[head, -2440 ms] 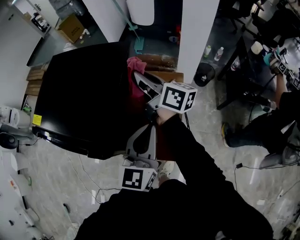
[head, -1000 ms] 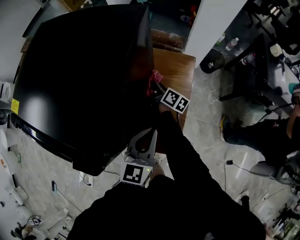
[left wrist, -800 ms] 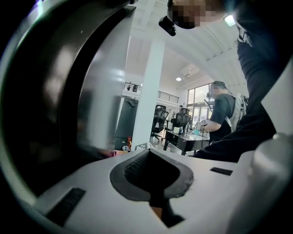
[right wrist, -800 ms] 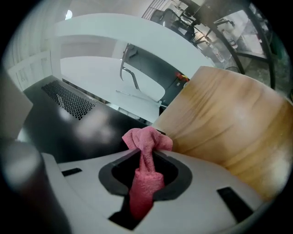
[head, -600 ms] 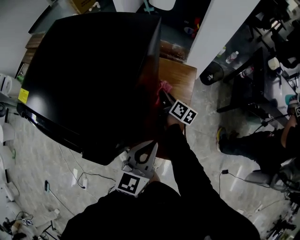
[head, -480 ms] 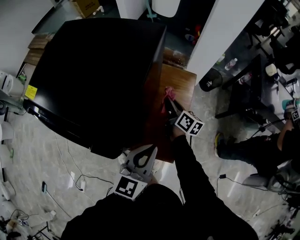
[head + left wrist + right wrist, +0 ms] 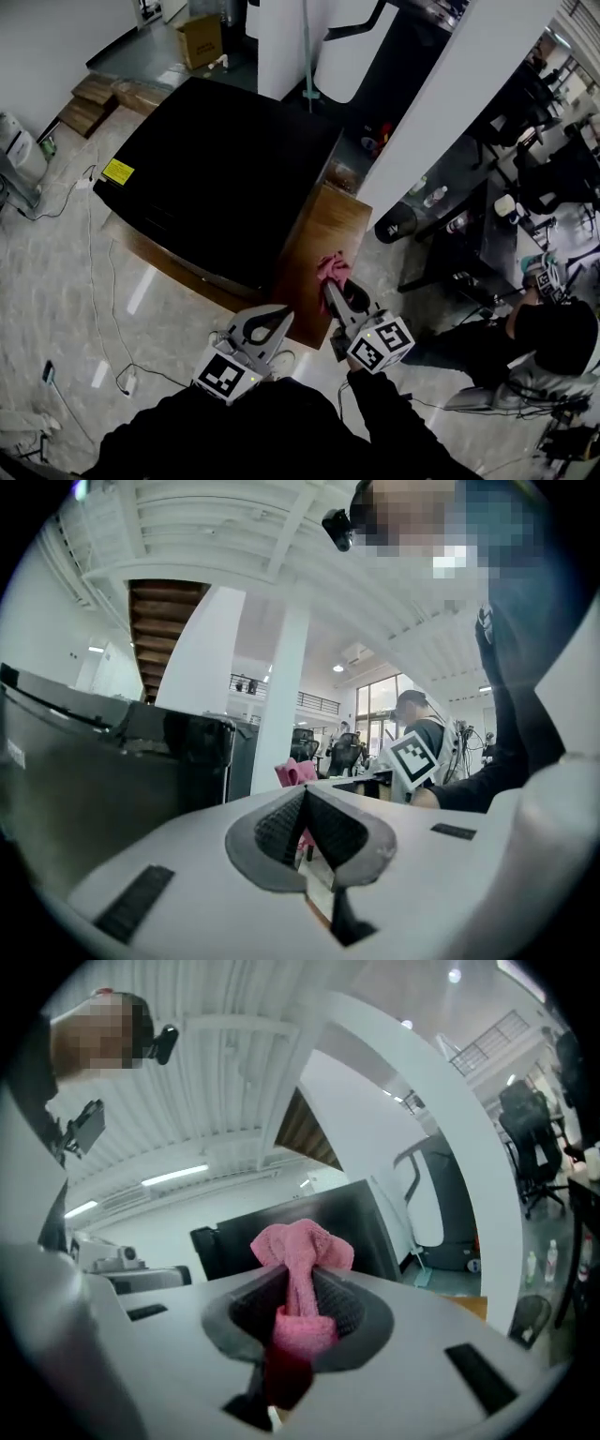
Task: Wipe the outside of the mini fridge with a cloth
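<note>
The black mini fridge (image 7: 220, 178) stands on a wooden platform (image 7: 323, 239); its dark side also shows in the right gripper view (image 7: 300, 1227) and the left gripper view (image 7: 112, 789). A pink cloth (image 7: 330, 269) bunches out of my right gripper (image 7: 334, 289), whose jaws are shut on it (image 7: 300, 1260). That gripper is held off the fridge's right side, above the platform, not touching it. My left gripper (image 7: 269, 323) hangs lower left of it, jaws shut with nothing between them (image 7: 305, 794).
A white pillar (image 7: 450, 103) rises right of the platform. A seated person (image 7: 544, 347) is at the far right beside a dark desk (image 7: 506, 197). A cardboard box (image 7: 202, 39) and cables (image 7: 94, 272) lie on the grey floor.
The right gripper with the cloth has drawn back from the fridge's side and downward. My head has risen, so the fridge looks smaller. The left gripper stays shut.
</note>
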Available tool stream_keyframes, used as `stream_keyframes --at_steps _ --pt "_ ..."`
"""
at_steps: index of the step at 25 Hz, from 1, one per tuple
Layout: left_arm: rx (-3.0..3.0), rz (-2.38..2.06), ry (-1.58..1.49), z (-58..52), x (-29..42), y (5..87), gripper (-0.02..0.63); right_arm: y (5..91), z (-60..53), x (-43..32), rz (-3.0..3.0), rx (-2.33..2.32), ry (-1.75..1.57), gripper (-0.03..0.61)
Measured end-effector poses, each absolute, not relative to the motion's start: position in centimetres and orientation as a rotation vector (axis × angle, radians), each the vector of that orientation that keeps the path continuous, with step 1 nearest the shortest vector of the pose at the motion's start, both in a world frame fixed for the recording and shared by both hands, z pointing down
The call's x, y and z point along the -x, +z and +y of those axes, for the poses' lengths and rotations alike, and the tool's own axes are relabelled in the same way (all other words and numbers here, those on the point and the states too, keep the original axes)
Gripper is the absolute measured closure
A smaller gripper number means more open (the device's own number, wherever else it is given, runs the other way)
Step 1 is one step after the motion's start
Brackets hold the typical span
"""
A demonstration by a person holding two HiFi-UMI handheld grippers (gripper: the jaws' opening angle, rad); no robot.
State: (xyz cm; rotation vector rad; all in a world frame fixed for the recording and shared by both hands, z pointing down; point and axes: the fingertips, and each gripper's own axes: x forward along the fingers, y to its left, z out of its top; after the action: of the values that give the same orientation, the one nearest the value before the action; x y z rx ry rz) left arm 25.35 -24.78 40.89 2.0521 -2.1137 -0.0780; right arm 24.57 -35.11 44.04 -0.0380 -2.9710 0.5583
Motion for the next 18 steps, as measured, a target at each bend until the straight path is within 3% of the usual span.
stream_keyframes --at_steps 9,18 --pt "-1.986 -2.203 -0.036 -18.3 -21.9 39.5 0.607 39.8 -22.6 -25.6 -2.997 0.371 0.186 0.5" --pt "-1.828 -2.294 -0.059 -6.7 -13.5 39.9 0.607 39.6 -9.7 -17.2 -2.926 0.607 0.224 0.5"
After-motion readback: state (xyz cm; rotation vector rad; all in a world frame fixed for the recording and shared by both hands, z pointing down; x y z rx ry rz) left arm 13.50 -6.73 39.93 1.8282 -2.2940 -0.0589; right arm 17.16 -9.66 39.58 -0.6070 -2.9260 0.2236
